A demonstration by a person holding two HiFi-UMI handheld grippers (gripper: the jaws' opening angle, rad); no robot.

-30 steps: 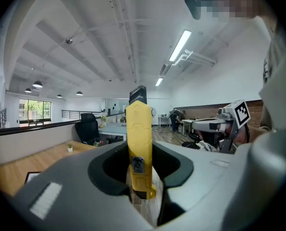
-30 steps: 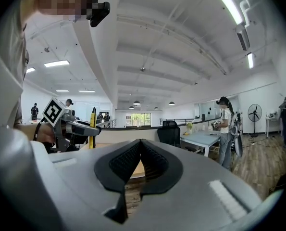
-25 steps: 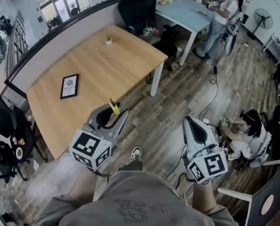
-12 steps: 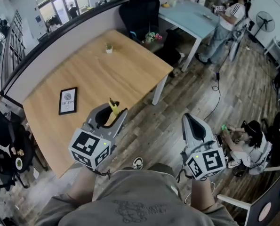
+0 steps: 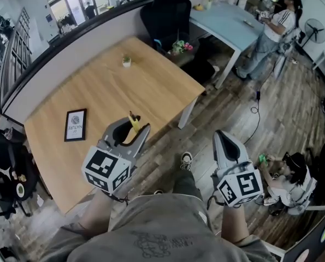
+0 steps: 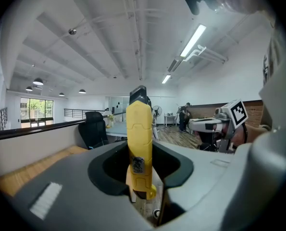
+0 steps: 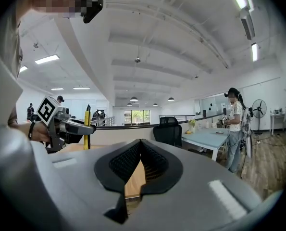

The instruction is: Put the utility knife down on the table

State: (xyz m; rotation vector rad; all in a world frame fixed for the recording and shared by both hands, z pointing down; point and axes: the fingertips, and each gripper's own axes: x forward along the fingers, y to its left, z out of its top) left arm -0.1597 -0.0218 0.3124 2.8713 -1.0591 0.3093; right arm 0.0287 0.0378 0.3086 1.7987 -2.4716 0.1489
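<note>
**Room:** an open office is shown, with a wood-plank floor (image 5: 217, 108). A white beamed ceiling with strip lights is seen in the gripper views only.

**Wooden table** (image 5: 124, 91): light top, white legs. A pale blue table (image 5: 228, 18) and a black office chair (image 5: 165, 10) are placed beyond its far corner.

**Left gripper** (image 5: 132, 131): held over the wooden table's near edge, jaws clamped on the utility knife (image 6: 139, 143).

**Right gripper** (image 5: 221, 138): held off the wooden table's near edge, over the floor. Its jaws are pressed together, with nothing between them.

**Framed picture** (image 5: 75, 124): laid flat toward the wooden table's left end. It is shown by the head view alone.

**Utility knife:** yellow, upright, dark tip uppermost. It is pinched low on its body and carried above the wooden table, not laid on it. A small label on its body is shown only in the left gripper view. Its side profile is shown only in the right gripper view.

**Small potted plant** (image 5: 126, 61): set near the wooden table's far edge.
</note>
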